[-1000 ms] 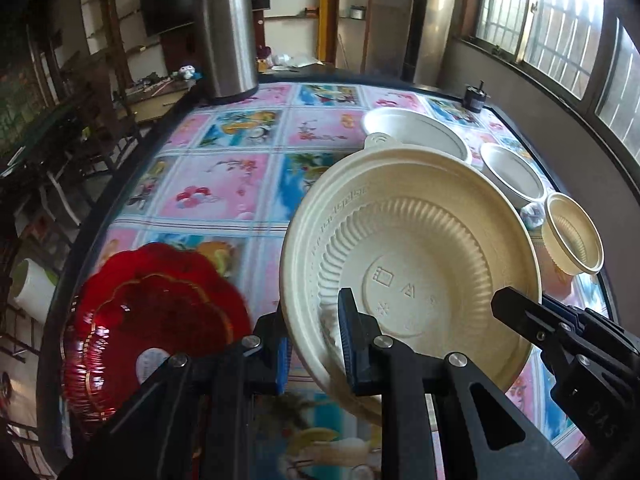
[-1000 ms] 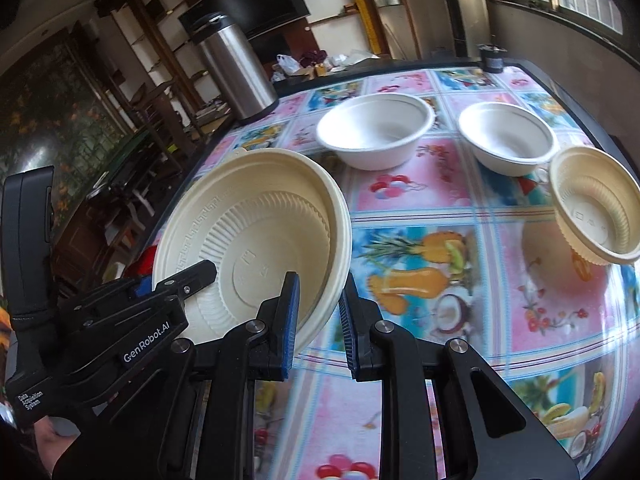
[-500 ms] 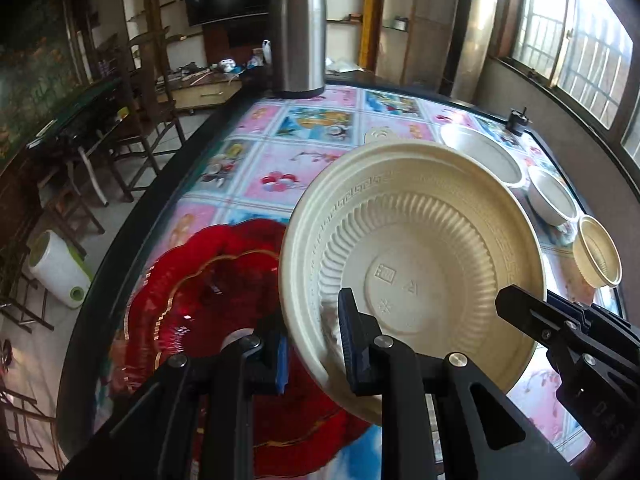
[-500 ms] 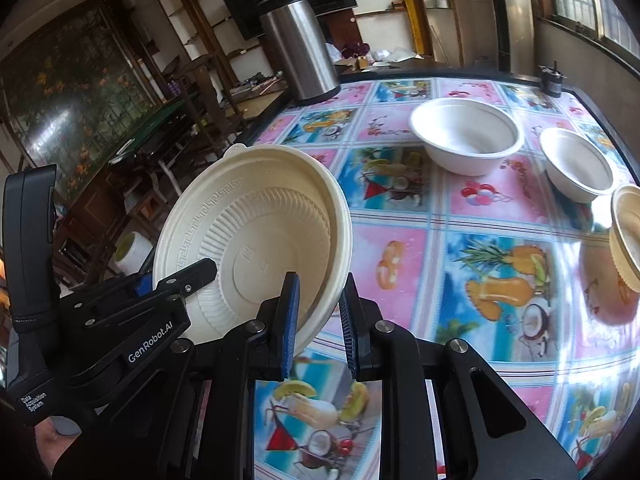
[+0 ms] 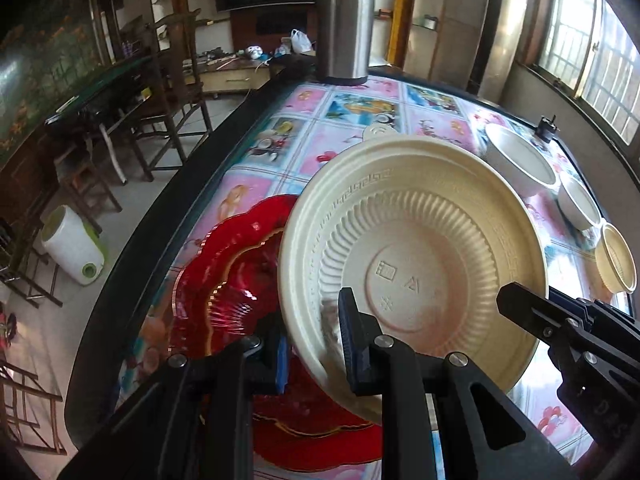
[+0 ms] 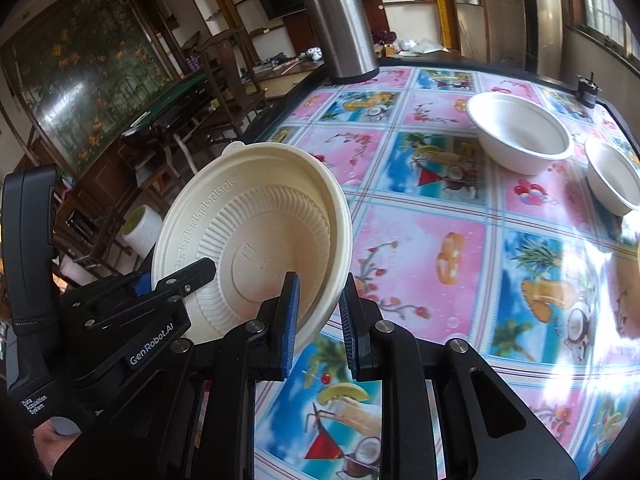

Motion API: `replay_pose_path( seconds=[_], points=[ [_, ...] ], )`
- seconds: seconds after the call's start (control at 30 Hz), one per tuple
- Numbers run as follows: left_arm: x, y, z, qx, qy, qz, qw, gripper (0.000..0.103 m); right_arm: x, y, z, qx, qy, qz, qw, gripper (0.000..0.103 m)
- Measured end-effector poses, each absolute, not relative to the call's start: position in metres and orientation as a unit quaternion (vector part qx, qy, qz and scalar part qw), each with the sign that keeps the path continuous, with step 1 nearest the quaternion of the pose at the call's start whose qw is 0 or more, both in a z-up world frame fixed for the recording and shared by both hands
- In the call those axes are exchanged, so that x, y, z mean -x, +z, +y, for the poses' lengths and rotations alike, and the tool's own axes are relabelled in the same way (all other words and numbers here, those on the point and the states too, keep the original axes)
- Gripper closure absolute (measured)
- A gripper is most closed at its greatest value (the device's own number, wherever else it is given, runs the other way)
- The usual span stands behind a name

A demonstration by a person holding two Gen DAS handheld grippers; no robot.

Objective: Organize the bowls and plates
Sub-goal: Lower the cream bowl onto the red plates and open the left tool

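Glossy fruit-print tablecloth (image 6: pixel 420 248), steel flask (image 6: pixel 344 24) (far edge), wooden chairs (image 5: pixel 176 92)

Cream ribbed plate (image 5: pixel 416 264), glossy red plate (image 5: pixel 236 280)

Cream plate (image 5: pixel 416 264): round, moulded, ribbed well, key-pattern band round the rim, small tab on the far edge; raised off the table and tilted, partly over the red plate

Red plate (image 5: pixel 240 292): glossy, scalloped, gold-lined edge; flat near the table's left edge

Large white bowl (image 6: pixel 520 136): upright, toward the far right of the table

Small white bowl (image 6: pixel 614 180): upright, just beside the large one

Cream bowl (image 5: pixel 616 258): small, ribbed, tilted, near the right edge
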State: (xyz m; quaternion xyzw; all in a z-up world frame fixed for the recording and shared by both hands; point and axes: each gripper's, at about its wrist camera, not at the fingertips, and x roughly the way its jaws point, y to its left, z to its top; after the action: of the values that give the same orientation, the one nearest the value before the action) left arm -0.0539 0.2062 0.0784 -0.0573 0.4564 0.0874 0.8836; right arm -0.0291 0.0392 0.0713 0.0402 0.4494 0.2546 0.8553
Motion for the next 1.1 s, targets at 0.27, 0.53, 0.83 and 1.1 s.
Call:
replay_pose_path(
  seconds=[0.27,0.53,0.83,1.1],
  points=[
    [0.054,0.072,0.223,0.065,0.098,0.464,0.878,0.083,0.026,0.069,0.06,-0.027,0.265,0.454,0.85,0.083],
    [0.06,0.059,0.242,0.075,0.108,0.48,0.867,0.083,0.025,0.053,0.082,-0.012,0.278,0.473,0.836,0.083],
    [0.065,0.045,0.252,0.08,0.114,0.496,0.857,0.082,0.025,0.041,0.098,0.004,0.284,0.491,0.823,0.083],
    [0.065,0.039,0.251,0.076,0.113,0.501,0.855,0.082,0.024,0.032,0.101,0.01,0.277,0.506,0.817,0.08]
  ],
)
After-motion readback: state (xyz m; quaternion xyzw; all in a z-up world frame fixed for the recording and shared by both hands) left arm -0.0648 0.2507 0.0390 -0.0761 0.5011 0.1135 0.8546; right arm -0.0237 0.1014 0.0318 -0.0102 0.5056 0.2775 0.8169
